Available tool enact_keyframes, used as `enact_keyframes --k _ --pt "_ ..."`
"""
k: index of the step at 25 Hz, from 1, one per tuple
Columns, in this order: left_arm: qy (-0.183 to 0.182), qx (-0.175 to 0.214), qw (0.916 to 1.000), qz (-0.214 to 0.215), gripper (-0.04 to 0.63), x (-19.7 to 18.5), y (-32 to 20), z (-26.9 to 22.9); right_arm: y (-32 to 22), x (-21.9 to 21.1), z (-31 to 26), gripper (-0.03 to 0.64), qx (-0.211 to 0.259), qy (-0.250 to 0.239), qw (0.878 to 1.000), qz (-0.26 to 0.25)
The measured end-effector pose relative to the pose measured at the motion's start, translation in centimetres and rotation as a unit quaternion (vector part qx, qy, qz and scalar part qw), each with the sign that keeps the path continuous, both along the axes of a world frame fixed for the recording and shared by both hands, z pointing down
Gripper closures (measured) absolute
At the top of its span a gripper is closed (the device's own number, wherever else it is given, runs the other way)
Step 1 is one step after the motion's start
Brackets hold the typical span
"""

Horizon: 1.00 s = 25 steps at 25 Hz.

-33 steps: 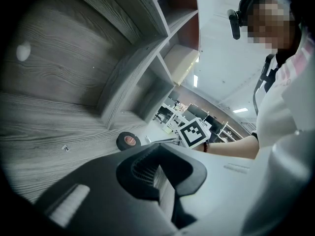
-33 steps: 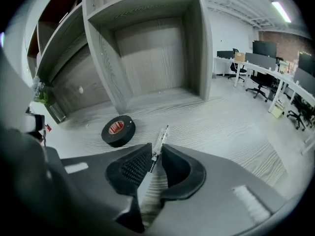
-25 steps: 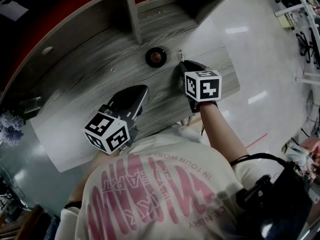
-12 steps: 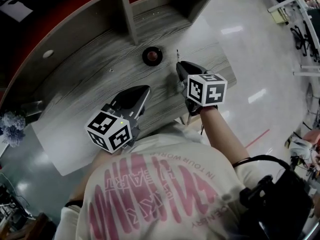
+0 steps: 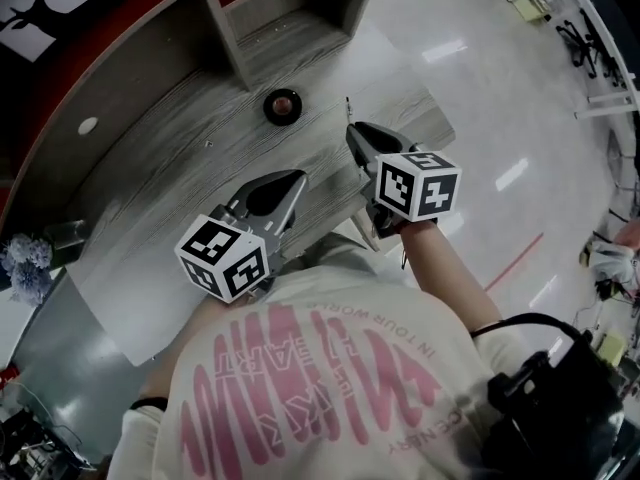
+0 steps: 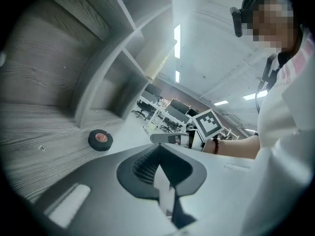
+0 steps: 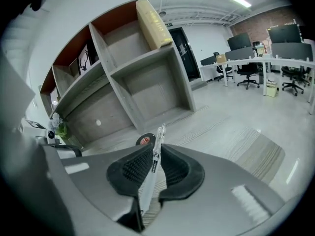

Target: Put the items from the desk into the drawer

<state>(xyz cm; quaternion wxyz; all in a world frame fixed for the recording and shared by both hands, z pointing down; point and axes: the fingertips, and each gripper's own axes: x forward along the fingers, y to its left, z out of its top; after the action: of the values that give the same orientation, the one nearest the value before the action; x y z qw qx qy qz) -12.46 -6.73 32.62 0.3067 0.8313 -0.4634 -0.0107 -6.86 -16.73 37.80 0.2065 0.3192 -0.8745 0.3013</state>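
The right gripper (image 7: 156,149) was clamped narrowly on a slim white pen (image 7: 159,139), both ribbed pads pressing its barrel. The tip stuck out past the jaws toward the shelf unit (image 7: 147,77) at the desk's back edge. In the head view this gripper sat over the right end of the grey wood-grain desk (image 5: 170,178), close to the front edge and not far from the right front corner.

The left gripper (image 6: 159,147) had its jaws brought together at the tips with nothing gripped (only a pale sliver of background showed through the hollow behind them). It was over the front edge of the desk, about the middle, just ahead of the person's shirt.

A black tape roll (image 6: 100,140) with a reddish core lay flat on the desk near the back edge, just in front of the shelf unit's upright divider. It was apart from both grippers.
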Motion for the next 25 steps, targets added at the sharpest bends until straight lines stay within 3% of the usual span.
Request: enact_keyframes --k 9,16,25 --pt "0.002 0.017 0.9975 0.068 0.577 4.3 2.0 -0.2 3.4 5.2 -1.7 0.563 0.024 0.004 0.998 0.053" --pt "0.012 0.022 0.9910 0.131 0.577 8.3 3.2 0.2 6.7 9.5 -2.1 0.563 0.028 0.019 0.994 0.099" --pt "0.014 0.020 0.9821 0.187 0.577 12.9 3.8 0.8 10.1 12.9 -2.4 0.563 0.031 0.063 0.992 0.107"
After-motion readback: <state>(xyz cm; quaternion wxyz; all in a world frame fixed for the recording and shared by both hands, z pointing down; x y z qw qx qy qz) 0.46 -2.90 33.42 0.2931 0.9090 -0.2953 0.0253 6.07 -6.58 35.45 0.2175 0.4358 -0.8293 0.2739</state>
